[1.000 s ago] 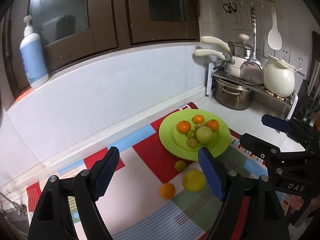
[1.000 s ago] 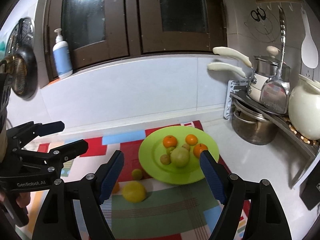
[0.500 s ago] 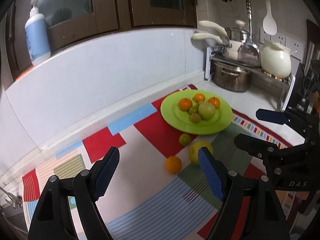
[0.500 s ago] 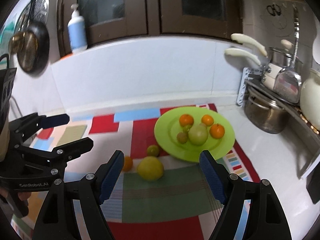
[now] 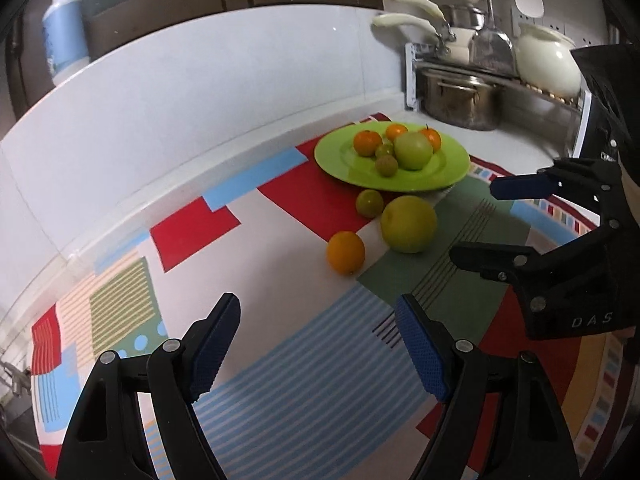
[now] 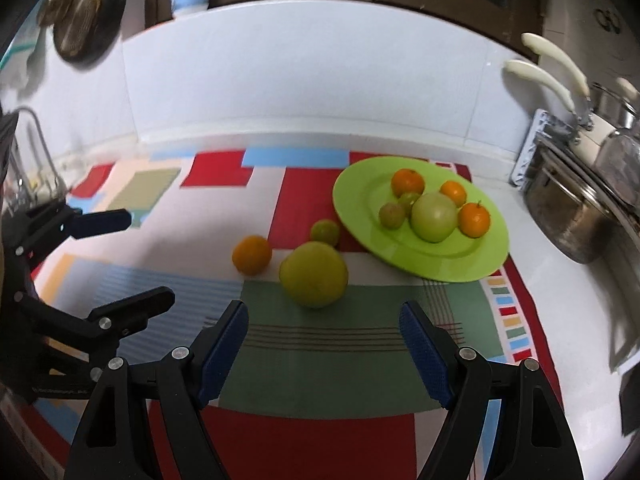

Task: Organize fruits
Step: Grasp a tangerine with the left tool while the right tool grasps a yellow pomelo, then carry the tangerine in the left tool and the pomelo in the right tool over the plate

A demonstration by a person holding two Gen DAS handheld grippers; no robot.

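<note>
your left gripper (image 5: 318, 346) and right gripper (image 6: 324, 346), the latter stamped "das", both hang spread and empty over the patchwork mat (image 6: 320, 360), where a large yellow-green fruit (image 6: 313, 274), orange (image 6: 252, 254) and small green fruit (image 6: 325, 232) lie beside the lime-green plate (image 6: 360, 200).

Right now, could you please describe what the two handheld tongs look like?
Both the left tongs and right tongs are matte black frames with silver rivets and blue textured pads. White "DAS" lettering marks the right one's body; the left one's lettering is too blurred to read.
</note>
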